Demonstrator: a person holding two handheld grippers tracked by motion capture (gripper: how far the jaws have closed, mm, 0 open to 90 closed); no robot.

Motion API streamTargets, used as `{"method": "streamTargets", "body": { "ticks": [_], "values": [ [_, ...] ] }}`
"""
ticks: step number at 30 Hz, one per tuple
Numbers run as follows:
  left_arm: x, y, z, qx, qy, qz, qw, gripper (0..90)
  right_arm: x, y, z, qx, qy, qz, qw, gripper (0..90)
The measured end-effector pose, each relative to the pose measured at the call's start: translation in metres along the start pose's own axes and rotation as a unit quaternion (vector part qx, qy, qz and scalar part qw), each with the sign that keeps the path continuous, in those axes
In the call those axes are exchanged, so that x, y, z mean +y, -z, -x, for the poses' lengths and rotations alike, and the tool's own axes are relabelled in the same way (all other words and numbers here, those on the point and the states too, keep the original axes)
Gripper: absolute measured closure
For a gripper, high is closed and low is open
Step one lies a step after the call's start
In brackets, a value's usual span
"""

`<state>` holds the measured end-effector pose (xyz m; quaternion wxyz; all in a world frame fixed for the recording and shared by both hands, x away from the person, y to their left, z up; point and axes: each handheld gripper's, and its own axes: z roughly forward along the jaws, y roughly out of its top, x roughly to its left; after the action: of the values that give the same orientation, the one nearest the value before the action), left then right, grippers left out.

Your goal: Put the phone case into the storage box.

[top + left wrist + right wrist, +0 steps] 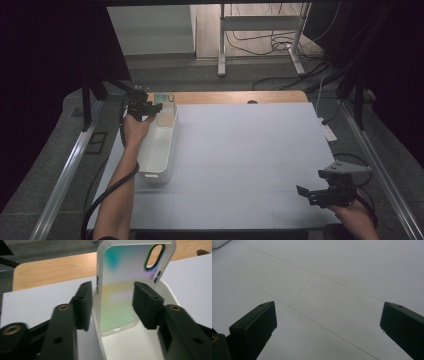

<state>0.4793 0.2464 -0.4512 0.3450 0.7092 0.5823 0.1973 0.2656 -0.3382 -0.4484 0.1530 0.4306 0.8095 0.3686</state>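
Iridescent phone case (125, 290): lower corners hidden behind left gripper (112, 305).

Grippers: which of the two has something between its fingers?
The left gripper, at the white bin: a phone case stands between its fingers. The right gripper brackets bare table.

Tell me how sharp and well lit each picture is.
High view: dim, surroundings near black, the white bin and table evenly lit. Left gripper view: phone case fairly sharp with soft glare, the near parts of the left gripper blurred. Right gripper view: flat, shadowless light on the table, right gripper soft-edged.
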Motion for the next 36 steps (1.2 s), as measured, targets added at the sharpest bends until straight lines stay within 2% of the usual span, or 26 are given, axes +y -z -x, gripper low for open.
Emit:
{"method": "streamTargets", "body": {
  "ticks": [5,8,9,13,14,17,18,21,25,31,36],
  "values": [
    [0.000,0.002,0.000,-0.022,0.009,0.001,0.9997,35.5,0.000,0.000,0.000,0.000,0.000,0.000,1.0000,0.5],
    [0.000,0.004,0.000,-0.028,0.007,0.004,0.9996,26.3,0.000,0.000,0.000,0.000,0.000,0.000,1.0000,0.5],
    [0.000,0.006,0.000,-0.039,0.010,0.001,0.9992,25.1,0.000,0.000,0.000,0.000,0.000,-0.001,1.0000,0.5],
    [0.000,0.009,0.000,-0.055,0.011,0.004,0.9984,19.8,0.000,0.000,0.000,0.000,0.001,-0.002,1.0000,0.5],
    [0.000,0.011,0.001,-0.062,0.007,0.001,0.9981,14.9,0.000,0.000,0.000,0.000,0.000,-0.001,1.0000,0.5],
    [-0.001,0.012,0.003,-0.066,-0.004,-0.004,0.9978,8.4,0.000,0.000,0.000,0.000,0.000,-0.001,1.0000,0.5],
    [-0.001,0.014,0.005,-0.066,-0.014,-0.008,0.9977,8.4,0.000,0.000,0.000,0.000,0.000,-0.001,1.0000,0.5],
    [-0.002,0.016,0.007,-0.070,-0.026,-0.017,0.9971,3.8,0.000,0.000,0.000,0.000,0.000,-0.001,1.0000,0.5],
    [-0.006,0.019,0.009,-0.083,-0.025,-0.016,0.9961,1.7,0.000,-0.001,0.000,0.000,0.001,-0.002,1.0000,0.4],
    [-0.008,0.025,0.008,-0.092,-0.020,-0.007,0.9956,1.5,0.000,0.000,0.000,0.000,0.001,-0.003,1.0000,0.4],
    [-0.013,0.031,0.011,-0.093,-0.032,-0.004,0.9951,1.3,0.000,-0.001,0.000,0.000,0.001,-0.002,1.0000,0.4]
  ]
}}
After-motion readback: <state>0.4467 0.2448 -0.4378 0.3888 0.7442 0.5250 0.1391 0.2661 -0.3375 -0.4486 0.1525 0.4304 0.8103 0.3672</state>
